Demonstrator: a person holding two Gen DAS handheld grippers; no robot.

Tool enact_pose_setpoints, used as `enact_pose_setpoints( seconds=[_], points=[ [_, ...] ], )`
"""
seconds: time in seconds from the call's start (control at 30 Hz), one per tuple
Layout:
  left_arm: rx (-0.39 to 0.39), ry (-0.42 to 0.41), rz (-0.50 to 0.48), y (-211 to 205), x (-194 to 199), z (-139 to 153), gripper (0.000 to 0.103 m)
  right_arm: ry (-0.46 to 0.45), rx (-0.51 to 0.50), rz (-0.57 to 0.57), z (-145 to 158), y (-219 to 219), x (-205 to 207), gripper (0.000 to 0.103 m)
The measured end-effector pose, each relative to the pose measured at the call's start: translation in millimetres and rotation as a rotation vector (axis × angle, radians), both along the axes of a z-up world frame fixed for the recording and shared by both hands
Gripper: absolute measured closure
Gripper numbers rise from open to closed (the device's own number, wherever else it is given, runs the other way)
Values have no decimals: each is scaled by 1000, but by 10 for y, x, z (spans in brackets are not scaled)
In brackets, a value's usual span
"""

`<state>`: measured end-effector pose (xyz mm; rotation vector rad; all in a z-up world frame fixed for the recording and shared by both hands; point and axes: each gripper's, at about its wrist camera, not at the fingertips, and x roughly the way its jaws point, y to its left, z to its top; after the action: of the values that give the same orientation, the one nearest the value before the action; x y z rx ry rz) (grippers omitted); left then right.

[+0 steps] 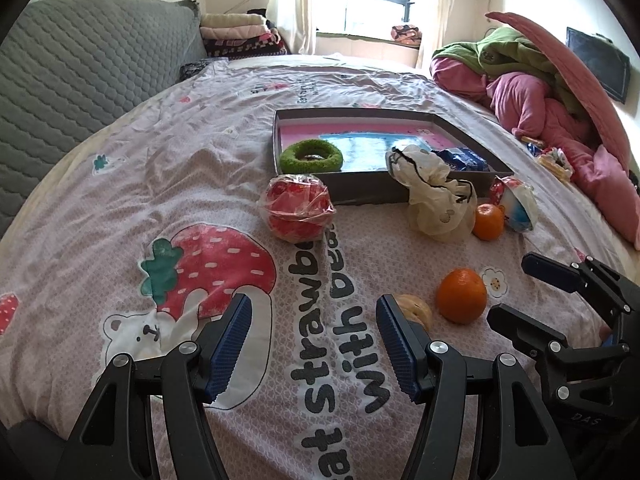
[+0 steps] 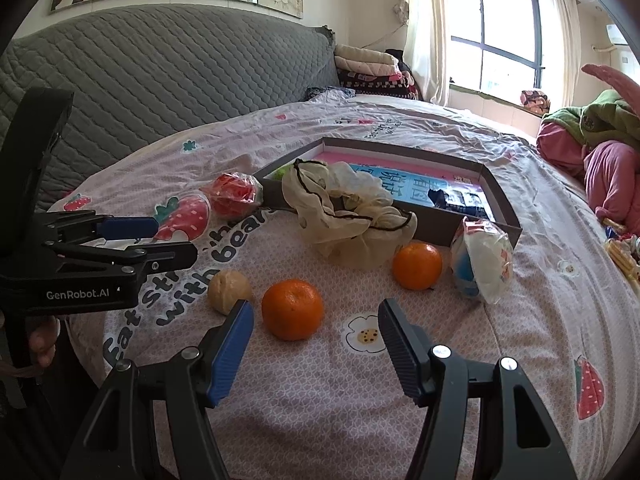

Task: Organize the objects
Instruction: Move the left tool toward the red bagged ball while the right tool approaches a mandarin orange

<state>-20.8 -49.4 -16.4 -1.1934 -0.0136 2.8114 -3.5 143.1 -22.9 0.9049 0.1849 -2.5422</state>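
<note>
risk: the round, smooth orange fruit (image 2: 292, 309) nearest the right gripper (image 2: 316, 354) could have rolled across the soft printed bedsheet (image 2: 320, 400) if one pad nudged it before both closed. it lay just ahead of the fingers, short of the shallow grey cardboard tray (image 2: 502, 200). both the right gripper and the left gripper (image 1: 314, 354) stood with fingers well apart, empty, touching nothing.

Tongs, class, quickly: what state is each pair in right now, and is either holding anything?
Left tongs: open, holding nothing, above the bedsheet.
Right tongs: open, holding nothing; an orange lies just ahead.
</note>
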Motion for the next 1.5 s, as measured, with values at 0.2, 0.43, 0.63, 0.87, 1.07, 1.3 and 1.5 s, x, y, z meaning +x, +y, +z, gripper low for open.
enact_pose_setpoints(
  seconds=[0.2,0.43,0.63,0.87,1.07,1.3,1.5],
  points=[
    [24,-5,5,-38,-76,-61,37,-39,-10,-3,-79,3,-79,39],
    [38,-11,3,-48,-141,-100,37,-57,2,4,-154,-52,-136,39],
    [55,-18,14,-75,-209,-122,37,-47,15,8,-160,-73,-132,39],
    [38,-4,16,-55,-257,-100,37,-47,15,13,-165,-98,-134,39],
    [22,3,28,-53,-312,-85,37,-49,18,13,-178,-100,-146,39],
    [-1,20,35,-47,-354,-81,37,-53,22,22,-197,-147,-165,39],
    [-20,31,28,-25,-383,-80,37,-60,25,28,-221,-170,-181,39]
  ],
)
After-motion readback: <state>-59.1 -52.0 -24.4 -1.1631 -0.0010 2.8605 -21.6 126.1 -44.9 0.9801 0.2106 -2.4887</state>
